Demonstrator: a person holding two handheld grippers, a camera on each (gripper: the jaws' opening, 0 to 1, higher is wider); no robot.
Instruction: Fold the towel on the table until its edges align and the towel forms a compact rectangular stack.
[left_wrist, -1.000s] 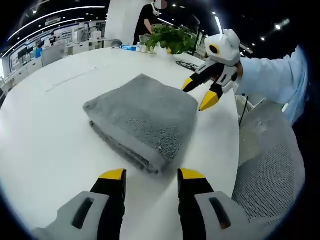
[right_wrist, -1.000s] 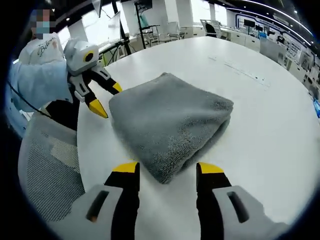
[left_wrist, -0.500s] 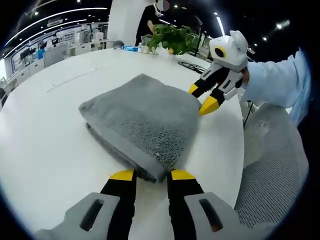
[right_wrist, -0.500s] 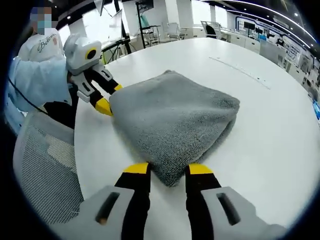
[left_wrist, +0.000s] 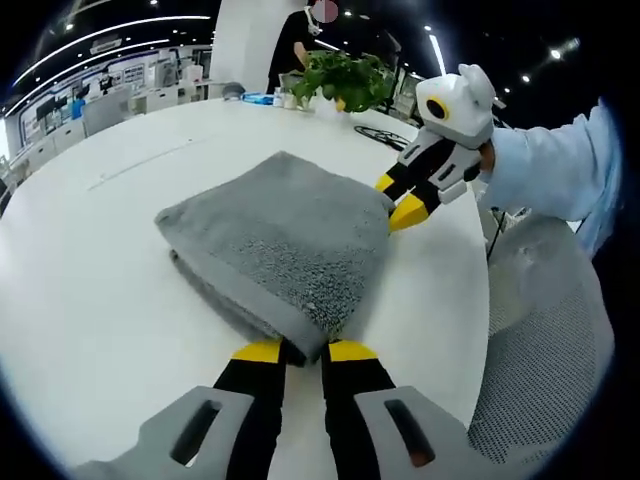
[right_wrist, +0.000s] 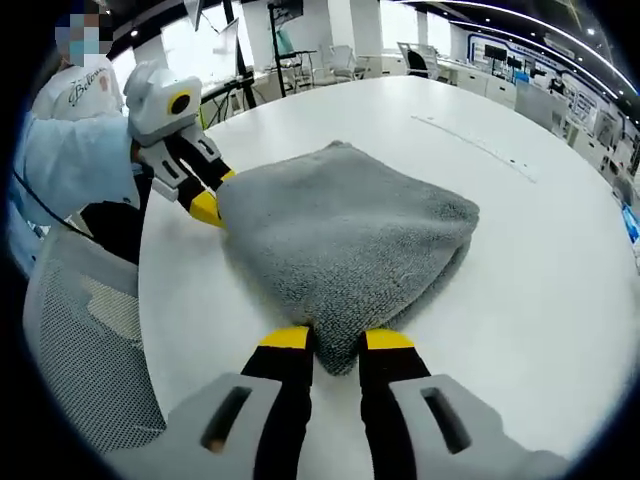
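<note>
One folded towel (left_wrist: 285, 240) is seen on the counter (left_wrist: 90, 300) near its edge. Two corners are pinched by the left tongs (left_wrist: 305, 351) and right tongs (right_wrist: 337, 339). One plant (left_wrist: 343, 77) is seen at the far edge, one mesh chair (left_wrist: 545, 340) beside the counter.

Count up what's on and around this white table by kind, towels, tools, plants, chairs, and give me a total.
Towels: 1, the folded grey towel.
Tools: 2, the left tool and the right tool, each closed on a towel corner.
Plants: 1, the leafy potted plant at the far edge.
Chairs: 1, the mesh chair beside the table.
Total: 5
</note>
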